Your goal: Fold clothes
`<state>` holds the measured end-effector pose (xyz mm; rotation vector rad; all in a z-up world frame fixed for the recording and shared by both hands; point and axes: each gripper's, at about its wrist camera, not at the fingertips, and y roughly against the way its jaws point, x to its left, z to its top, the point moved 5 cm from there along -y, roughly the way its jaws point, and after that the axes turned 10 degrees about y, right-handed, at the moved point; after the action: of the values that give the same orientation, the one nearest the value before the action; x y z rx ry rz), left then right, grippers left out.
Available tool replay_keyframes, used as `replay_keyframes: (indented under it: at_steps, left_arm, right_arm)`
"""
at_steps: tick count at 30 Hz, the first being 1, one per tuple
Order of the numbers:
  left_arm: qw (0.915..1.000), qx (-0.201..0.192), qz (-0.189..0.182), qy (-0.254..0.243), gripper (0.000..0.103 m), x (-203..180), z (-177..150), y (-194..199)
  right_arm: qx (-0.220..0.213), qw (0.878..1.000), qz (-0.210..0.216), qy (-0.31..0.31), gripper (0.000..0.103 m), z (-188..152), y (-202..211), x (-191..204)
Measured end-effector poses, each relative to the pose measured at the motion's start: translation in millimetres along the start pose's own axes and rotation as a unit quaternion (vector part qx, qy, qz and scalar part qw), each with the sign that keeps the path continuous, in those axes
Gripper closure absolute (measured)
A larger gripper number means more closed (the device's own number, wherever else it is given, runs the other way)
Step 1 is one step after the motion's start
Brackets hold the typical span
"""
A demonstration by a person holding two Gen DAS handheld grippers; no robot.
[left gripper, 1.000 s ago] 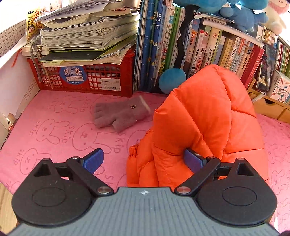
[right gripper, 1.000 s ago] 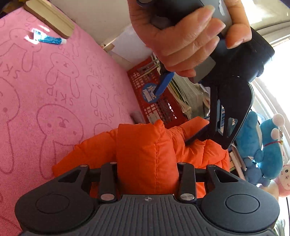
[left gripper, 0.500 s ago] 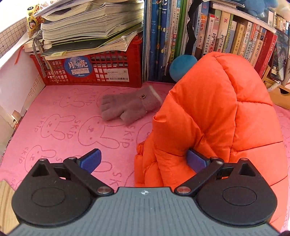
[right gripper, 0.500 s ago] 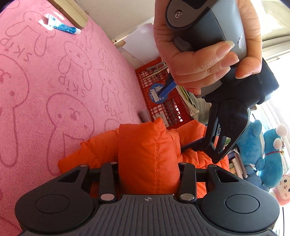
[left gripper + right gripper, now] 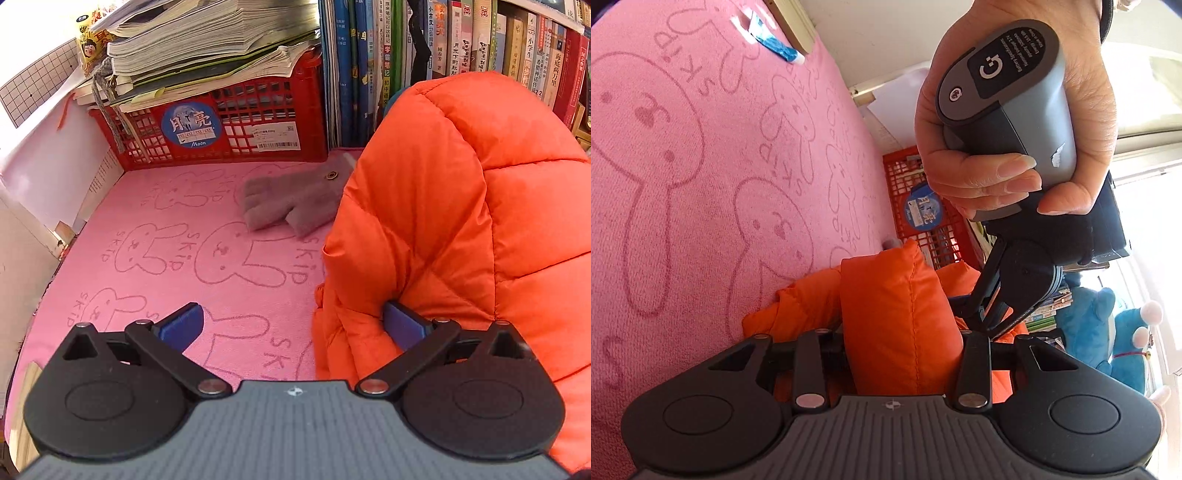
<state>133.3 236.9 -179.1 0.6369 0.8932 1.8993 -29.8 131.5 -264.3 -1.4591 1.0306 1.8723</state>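
Note:
An orange puffer jacket [image 5: 443, 206] stands bunched up on the pink rabbit-print cloth [image 5: 184, 258], filling the right of the left wrist view. My left gripper [image 5: 291, 325] is open; its right pad [image 5: 402, 325] presses into a jacket fold and its left pad [image 5: 183, 326] hangs free over the cloth. My right gripper [image 5: 901, 347] is shut on a thick fold of the jacket [image 5: 897, 317]. The hand-held left gripper [image 5: 1008, 122] shows above the jacket in the right wrist view.
A grey glove [image 5: 291, 201] lies on the cloth just left of the jacket. A red crate [image 5: 221, 125] with stacked books and a row of upright books [image 5: 369, 66] line the back. Blue plush toys [image 5: 1108, 332] sit at the right. A small blue tube [image 5: 775, 46] lies by the cloth's edge.
The left gripper has moved forward, closer to the crate and glove, staying open against the jacket. The right gripper keeps its hold on the fold.

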Motion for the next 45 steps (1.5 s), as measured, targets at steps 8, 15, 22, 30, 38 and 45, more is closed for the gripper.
replay_keyframes:
  at_steps: [8,15,22,30,38,45]
  left_arm:
    - [0.9993,0.01,0.035,0.005,0.0,15,-13,-8]
    - [0.9945,0.072,0.045,0.062,0.0,37,-31,-27]
    - [0.9956,0.061,0.061,0.036,0.0,33,-34,-24]
    - [0.99,-0.065,0.12,0.036,0.007,55,-16,60]
    - [0.9838,-0.127,0.126,-0.014,0.002,-6,-33,64]
    - [0.98,-0.094,0.173,-0.03,0.002,-9,-64,27]
  right_arm:
    - [-0.013,0.998,-0.013,-0.055,0.041,-34,41,-17]
    - [0.071,0.984,-0.055,-0.153,0.012,-92,73,-50]
    - [0.082,0.973,-0.036,-0.214,0.01,-108,40,-52]
    - [0.037,0.984,-0.007,-0.174,0.048,-70,19,-40]
    - [0.024,0.991,-0.023,-0.132,0.045,-60,19,-29]
    - [0.12,0.956,-0.043,-0.263,0.019,-104,35,-44]
